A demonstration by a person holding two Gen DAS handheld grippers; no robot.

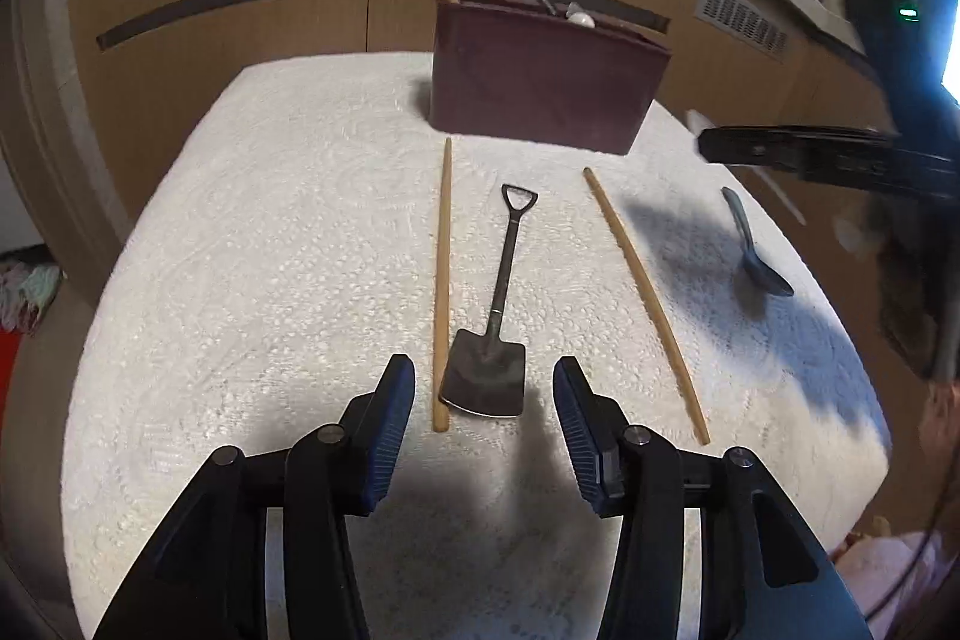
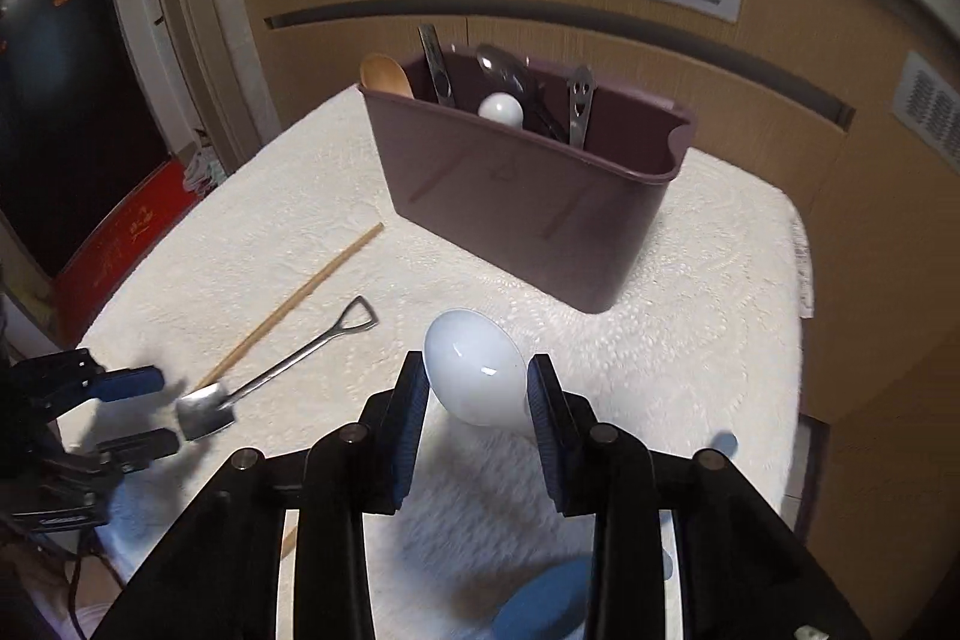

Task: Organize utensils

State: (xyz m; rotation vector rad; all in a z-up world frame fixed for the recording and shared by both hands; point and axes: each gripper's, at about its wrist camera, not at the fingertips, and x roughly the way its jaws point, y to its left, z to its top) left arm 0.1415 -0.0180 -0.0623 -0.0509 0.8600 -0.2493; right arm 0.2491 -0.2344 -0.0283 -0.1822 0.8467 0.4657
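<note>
On the white textured tablecloth (image 1: 288,232) I see my left gripper (image 1: 483,403) hovering with its blue-padded jaws apart and empty, straddling the blade of the small metal shovel-shaped spoon (image 1: 489,340), which lies between two wooden chopsticks (image 1: 443,280), with a grey-blue plastic spoon (image 1: 757,250) further right. My right gripper (image 2: 478,388) is clamped on the bowl of a white glossy spoon (image 2: 474,370), raised above the cloth in front of the maroon plastic utensil bin (image 2: 528,196). That bin stands at the far side holding a wooden spoon (image 2: 387,76), metal cutlery and a white round-ended piece.
</note>
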